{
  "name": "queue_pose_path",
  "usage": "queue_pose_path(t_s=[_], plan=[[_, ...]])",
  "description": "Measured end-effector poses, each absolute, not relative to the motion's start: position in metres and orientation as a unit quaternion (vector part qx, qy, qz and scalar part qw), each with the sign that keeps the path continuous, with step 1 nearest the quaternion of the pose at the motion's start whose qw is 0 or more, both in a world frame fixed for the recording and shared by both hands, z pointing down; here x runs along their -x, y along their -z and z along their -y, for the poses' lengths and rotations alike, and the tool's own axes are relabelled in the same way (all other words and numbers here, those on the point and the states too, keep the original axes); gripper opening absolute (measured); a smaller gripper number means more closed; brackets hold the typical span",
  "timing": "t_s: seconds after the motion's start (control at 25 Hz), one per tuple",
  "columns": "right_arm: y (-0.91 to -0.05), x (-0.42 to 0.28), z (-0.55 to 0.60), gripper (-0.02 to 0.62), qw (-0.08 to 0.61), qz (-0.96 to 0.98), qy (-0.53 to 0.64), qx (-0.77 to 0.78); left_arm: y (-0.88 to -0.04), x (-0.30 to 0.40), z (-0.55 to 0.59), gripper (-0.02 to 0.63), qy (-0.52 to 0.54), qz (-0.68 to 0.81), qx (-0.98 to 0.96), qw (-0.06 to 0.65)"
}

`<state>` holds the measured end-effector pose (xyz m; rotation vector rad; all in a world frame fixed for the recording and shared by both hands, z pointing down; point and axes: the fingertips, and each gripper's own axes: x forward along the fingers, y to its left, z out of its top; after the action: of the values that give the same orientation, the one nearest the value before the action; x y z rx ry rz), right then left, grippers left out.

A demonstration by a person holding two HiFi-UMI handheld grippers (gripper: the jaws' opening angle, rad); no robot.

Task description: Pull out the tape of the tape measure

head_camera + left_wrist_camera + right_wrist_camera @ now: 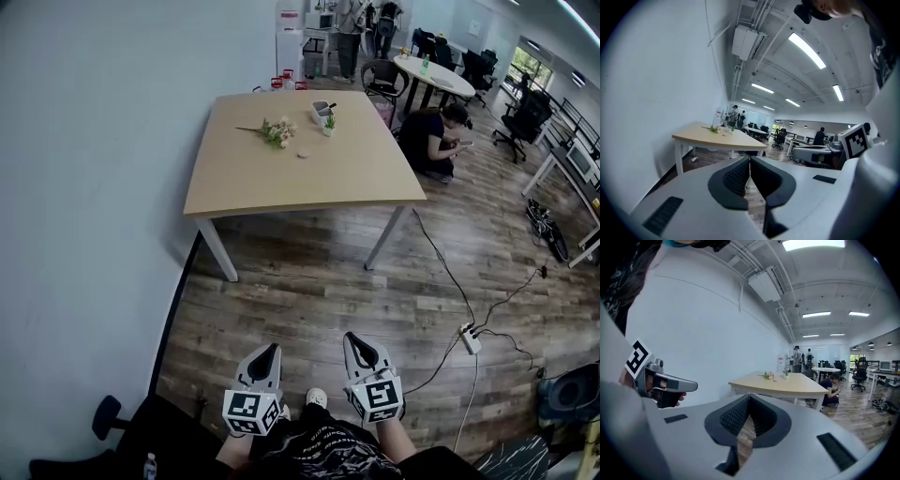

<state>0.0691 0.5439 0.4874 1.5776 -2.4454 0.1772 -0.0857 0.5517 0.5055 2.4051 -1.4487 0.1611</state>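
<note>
The left gripper (266,360) and right gripper (362,352) both have their jaws pressed together on nothing, side by side close to the person's body. Well ahead of their tips stands the table (281,187), where a small pale disc (303,153) just beside the flowers (275,130) may be the tape measure, though it is too small to be sure. The step looks like the approach. Bring the disc just ahead of the tips, spread the jaws, then pin the case with one gripper and pinch the tape's end with the other.
</note>
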Motion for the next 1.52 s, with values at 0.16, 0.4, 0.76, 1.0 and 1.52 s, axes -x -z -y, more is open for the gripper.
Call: queue_pose_path(t_s=[0.16, 0.4, 0.76, 1.0, 1.52], plan=[[-0.483, -0.079, -0.544, 0.205, 0.094, 0.836, -0.069, -0.536, -0.503, 0.077, -0.554, 0.143, -0.043, 0.487, -0.855, 0.172], [-0.488, -0.102, -0.540, 0.298, 0.108, 0.836, -0.070, -0.533, -0.497, 0.067, -0.548, 0.233, -0.039, 0.483, -0.859, 0.165], [-0.498, -0.118, -0.521, 0.302, 0.125, 0.849, -0.067, -0.509, -0.508, 0.043, -0.541, 0.233, -0.046, 0.503, -0.846, 0.170], [-0.505, -0.110, -0.494, 0.302, 0.123, 0.853, -0.064, -0.504, -0.520, 0.041, -0.514, 0.233, -0.056, 0.497, -0.850, 0.164], [-0.520, -0.070, -0.375, 0.302, 0.148, 0.844, -0.094, -0.507, -0.529, 0.068, -0.379, 0.233, -0.062, 0.466, -0.863, 0.182]])
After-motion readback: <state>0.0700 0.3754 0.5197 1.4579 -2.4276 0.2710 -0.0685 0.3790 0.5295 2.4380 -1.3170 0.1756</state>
